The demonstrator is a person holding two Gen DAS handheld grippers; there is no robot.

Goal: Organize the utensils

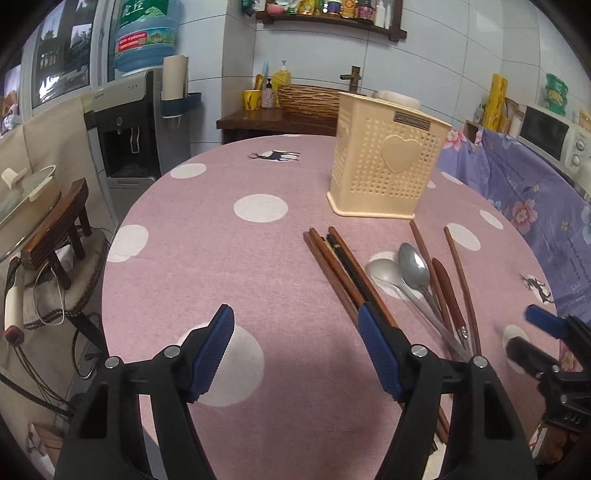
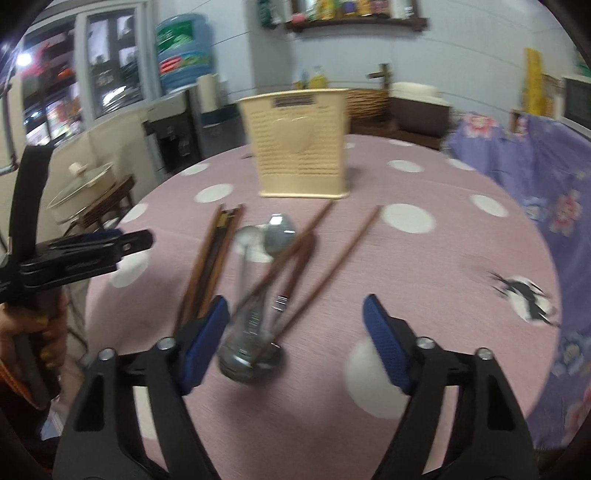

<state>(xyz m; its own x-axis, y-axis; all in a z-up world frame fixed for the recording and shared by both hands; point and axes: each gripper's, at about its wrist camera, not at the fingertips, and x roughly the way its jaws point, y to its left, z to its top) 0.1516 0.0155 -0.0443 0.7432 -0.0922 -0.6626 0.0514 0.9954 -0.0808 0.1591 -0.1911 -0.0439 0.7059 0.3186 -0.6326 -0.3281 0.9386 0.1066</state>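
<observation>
Left gripper (image 1: 295, 339) wide open, empty; right gripper (image 2: 295, 332) likewise. Chopsticks (image 1: 343, 273) and spoons (image 1: 410, 269) on table (image 1: 221, 240) before holder (image 1: 384, 162). Right view blurred; holder's label unreadable. Handle ends hidden behind left finger.

A round table (image 1: 221, 258) draped in a pink cloth with white polka dots fills the centre of the frame, against a wall of pale grey-white tiles (image 1: 461, 55). At upper left a silver water dispenser (image 1: 125, 125) carries a blue water bottle (image 1: 146, 35), beside dark windows (image 1: 62, 51); a dark wooden shelf (image 1: 332, 22) of bottles runs along the top. At right a purple floral cloth (image 1: 524, 184) hangs below a white microwave (image 1: 554, 136), and a glass-lidded pot (image 1: 26, 192) sits at left.
</observation>
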